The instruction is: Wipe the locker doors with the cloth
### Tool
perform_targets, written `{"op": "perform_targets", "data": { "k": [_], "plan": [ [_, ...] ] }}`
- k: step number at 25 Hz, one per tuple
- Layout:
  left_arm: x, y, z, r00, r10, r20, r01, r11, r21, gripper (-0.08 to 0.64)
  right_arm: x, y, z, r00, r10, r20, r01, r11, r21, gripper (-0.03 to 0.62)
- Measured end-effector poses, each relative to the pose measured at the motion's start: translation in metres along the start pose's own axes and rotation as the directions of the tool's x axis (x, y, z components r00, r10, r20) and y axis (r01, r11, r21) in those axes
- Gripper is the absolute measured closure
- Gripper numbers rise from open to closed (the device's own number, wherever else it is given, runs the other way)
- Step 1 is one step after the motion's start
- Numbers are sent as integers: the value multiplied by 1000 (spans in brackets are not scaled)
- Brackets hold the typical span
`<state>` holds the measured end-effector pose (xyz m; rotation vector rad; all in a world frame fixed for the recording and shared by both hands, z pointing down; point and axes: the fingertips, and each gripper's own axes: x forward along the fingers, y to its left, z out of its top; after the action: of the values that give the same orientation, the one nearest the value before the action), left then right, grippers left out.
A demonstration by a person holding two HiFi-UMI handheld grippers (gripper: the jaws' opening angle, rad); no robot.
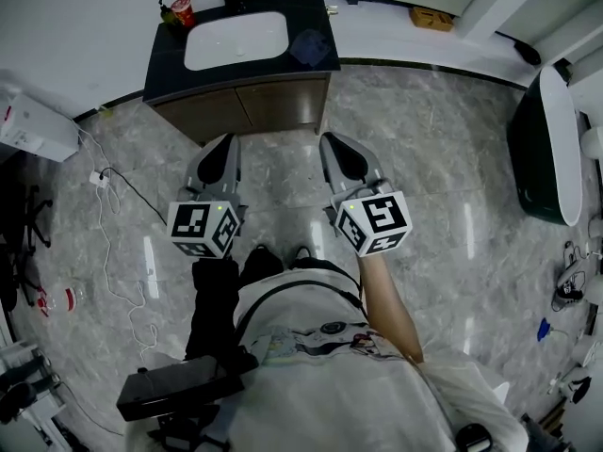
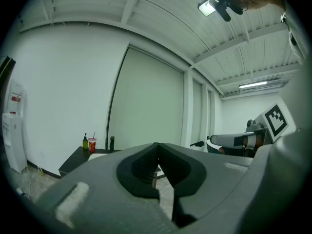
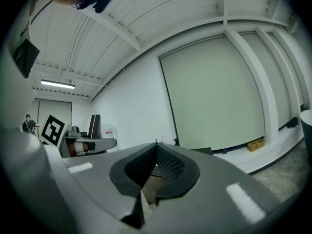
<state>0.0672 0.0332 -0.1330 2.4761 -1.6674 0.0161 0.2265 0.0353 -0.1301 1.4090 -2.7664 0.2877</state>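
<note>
Left gripper (image 1: 219, 151) and right gripper (image 1: 341, 149): jaws closed, nothing between them. Blue cloth (image 1: 309, 47) lies at the counter's (image 1: 168, 75) right front corner, above the locker doors (image 1: 273, 102). Risk: closed jaws would likely push it off the edge instead of gripping it.

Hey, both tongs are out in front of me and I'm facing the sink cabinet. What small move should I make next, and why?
Probably open the right tongs and reach for what looks like a dark blue cloth on the countertop right of the basin. Both it and the left tongs are shut and empty, so nothing is held to wipe with yet.
</note>
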Motion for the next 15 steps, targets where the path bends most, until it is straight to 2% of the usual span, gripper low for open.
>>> {"op": "perform_targets", "data": {
  "k": [7,11,15],
  "plan": [
    [29,35,-14,1000,2,-30,-2,1000,-19,560,44,-4,-17,999,6,-45,-5,1000,18,588],
    [71,65,-20,999,-32,-31,31,999,-36,560,87,-11,-22,998,-2,-68,3,1000,5,588],
    [122,98,-7,997,-77,-19,76,996,-41,560,144,-23,-16,996,-21,-85,21,1000,-5,588]
  ]
}}
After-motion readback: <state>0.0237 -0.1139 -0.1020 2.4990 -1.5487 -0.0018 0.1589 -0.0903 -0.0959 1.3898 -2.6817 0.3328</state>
